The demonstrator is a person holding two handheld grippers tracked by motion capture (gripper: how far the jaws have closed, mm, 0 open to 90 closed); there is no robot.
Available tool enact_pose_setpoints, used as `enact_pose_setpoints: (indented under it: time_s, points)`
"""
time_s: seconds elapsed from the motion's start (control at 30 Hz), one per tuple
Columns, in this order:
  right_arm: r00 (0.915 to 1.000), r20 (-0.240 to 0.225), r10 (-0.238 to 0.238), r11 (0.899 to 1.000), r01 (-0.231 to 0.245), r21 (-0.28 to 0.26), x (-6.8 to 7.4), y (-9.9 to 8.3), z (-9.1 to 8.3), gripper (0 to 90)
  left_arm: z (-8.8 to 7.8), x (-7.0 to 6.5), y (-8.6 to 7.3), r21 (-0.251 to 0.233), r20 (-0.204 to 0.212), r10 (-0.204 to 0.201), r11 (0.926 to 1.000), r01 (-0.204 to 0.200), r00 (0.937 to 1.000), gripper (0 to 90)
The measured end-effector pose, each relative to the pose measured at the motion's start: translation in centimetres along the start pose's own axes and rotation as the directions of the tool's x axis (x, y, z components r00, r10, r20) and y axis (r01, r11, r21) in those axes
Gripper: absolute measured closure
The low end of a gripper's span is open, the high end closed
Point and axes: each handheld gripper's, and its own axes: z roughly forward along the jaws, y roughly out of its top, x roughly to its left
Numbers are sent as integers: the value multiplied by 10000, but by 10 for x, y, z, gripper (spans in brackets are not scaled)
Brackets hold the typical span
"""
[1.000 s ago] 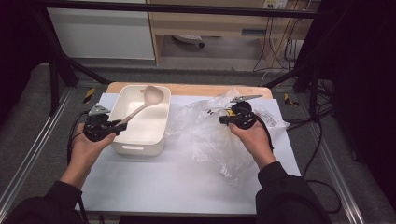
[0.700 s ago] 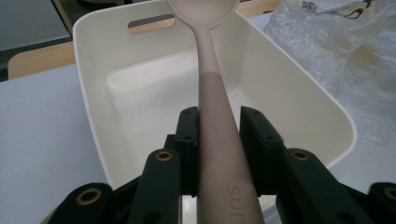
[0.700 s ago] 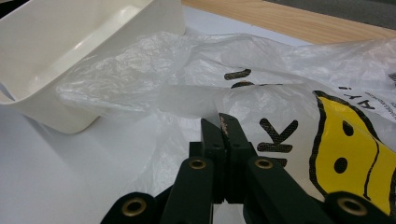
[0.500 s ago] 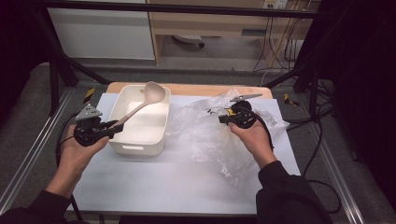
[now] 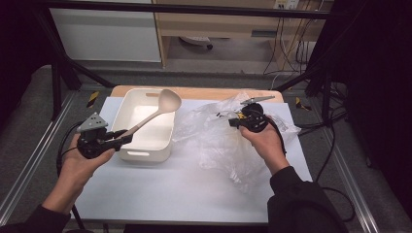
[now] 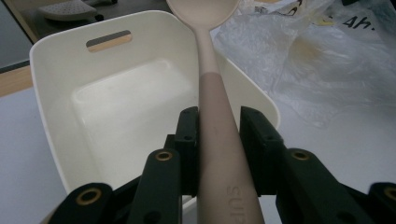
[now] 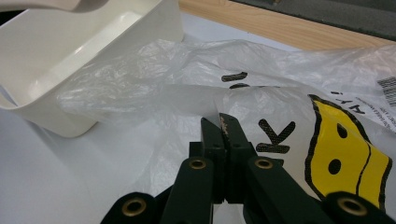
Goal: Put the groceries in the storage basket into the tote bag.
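My left gripper (image 5: 122, 139) (image 6: 219, 122) is shut on the handle of a beige ladle (image 5: 160, 109) (image 6: 211, 79). The ladle slants up over a white plastic tub (image 5: 127, 154) (image 6: 51, 88), its bowl above the tub's far right corner. The tub looks empty. To the right lies a crumpled clear plastic bag (image 5: 218, 143) (image 7: 154, 84) with black and yellow print. My right gripper (image 5: 232, 122) (image 7: 223, 122) is shut on a fold of the bag at its far side and holds that fold slightly raised. The right gripper view shows the tub (image 7: 70, 60) at upper left.
A pale sheet (image 5: 184, 194) covers the table, with a strip of wooden edge (image 5: 214, 93) at the back. Metal rails run along both sides. Cables trail on the floor at right (image 5: 330, 145), and a cabinet and shelf stand beyond the table.
My left gripper swung left and then back, ending slightly nearer the person. The ladle's bowl has shifted a little to the right over the tub. The right gripper has stayed put.
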Motion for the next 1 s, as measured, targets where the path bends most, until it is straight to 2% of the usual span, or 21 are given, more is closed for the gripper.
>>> enact_pose_setpoints:
  time_s: [0.2, 0.43, 0.53, 0.77, 1.0]
  points:
    - [10000, -53, -18, 10000, 18, 37, 0, 0, 0, 900, -6, -10, -6, 109, 379, 233, 9997, -238, 9990, 686]
    - [10000, -64, -63, 10000, 64, 49, 0, -1, 0, 900, -11, -23, -11, 186, 936, 495, 9985, -515, 9944, 686]
    - [10000, -80, -19, 10000, 19, 22, 0, -1, -1, 900, -13, -25, -15, 140, 1109, 464, 9987, -482, 9928, 686]
    - [9999, -120, -29, 10000, 30, 75, 1, -2, 1, 900, -10, -35, -18, 327, 1406, 687, 9967, -740, 9877, 686]
    - [9999, -124, 1, 9999, 0, 102, 0, -2, 2, 900, -2, -46, -14, 353, 1840, 821, 9953, -901, 9795, 686]
